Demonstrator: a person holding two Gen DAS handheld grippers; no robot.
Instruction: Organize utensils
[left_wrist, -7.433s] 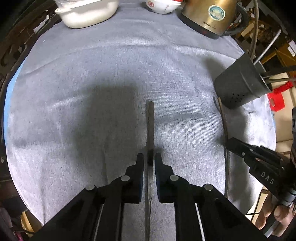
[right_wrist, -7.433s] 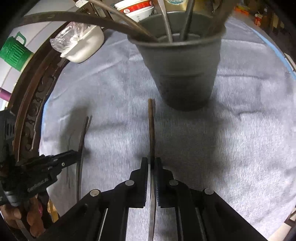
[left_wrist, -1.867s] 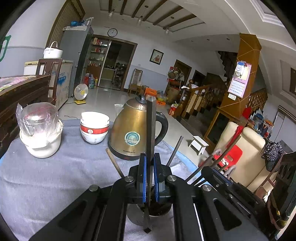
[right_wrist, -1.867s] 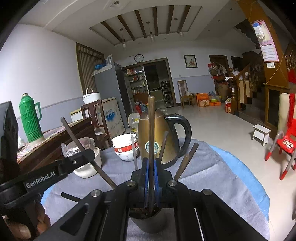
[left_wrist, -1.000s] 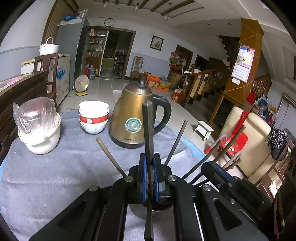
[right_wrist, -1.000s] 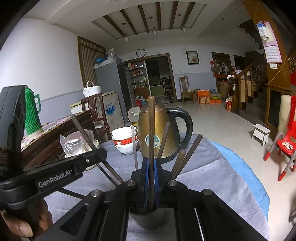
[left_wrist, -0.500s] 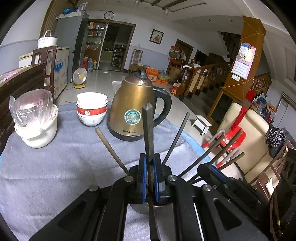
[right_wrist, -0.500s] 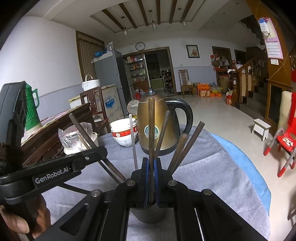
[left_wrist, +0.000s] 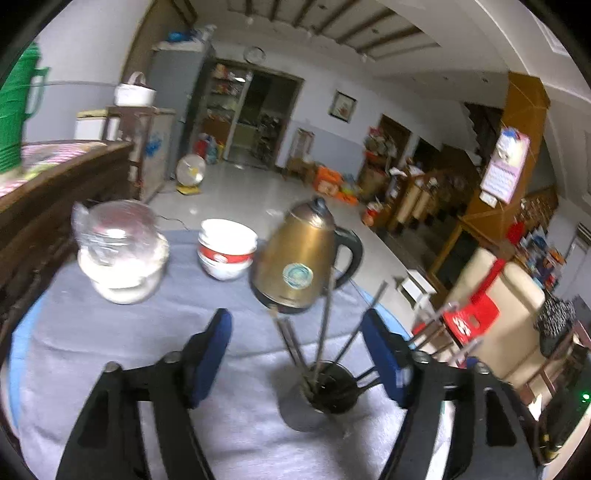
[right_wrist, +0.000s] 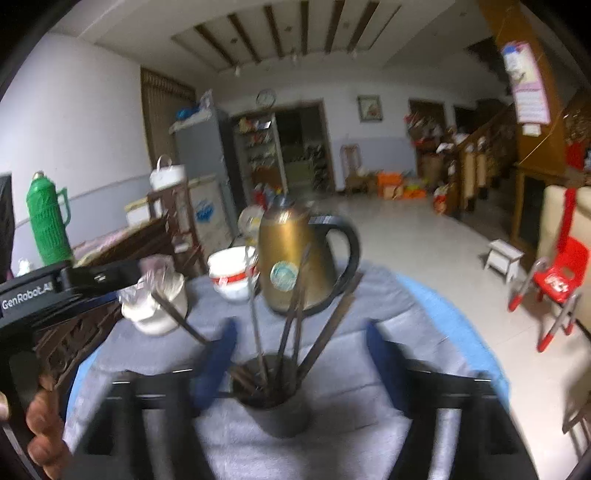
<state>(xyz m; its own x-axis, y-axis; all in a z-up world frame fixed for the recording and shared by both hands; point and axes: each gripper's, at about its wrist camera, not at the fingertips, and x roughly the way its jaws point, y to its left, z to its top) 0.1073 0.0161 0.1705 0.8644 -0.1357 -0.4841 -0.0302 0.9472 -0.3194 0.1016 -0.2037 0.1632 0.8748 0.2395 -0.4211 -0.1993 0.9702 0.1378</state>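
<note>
Left gripper (left_wrist: 297, 349) and right gripper (right_wrist: 299, 354): jaws wide apart, holding nothing. Between them, dark holder cup (right_wrist: 275, 413) on grey cloth (left_wrist: 92, 332), utensils (right_wrist: 295, 314) standing inside, fanned outward. Behind: brass kettle (left_wrist: 301, 262), stacked bowls (left_wrist: 226, 249), plastic-wrapped white pot (left_wrist: 120, 258).

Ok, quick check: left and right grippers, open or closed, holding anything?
Left gripper: open, holding nothing.
Right gripper: open, holding nothing; utensils stand in the holder.
</note>
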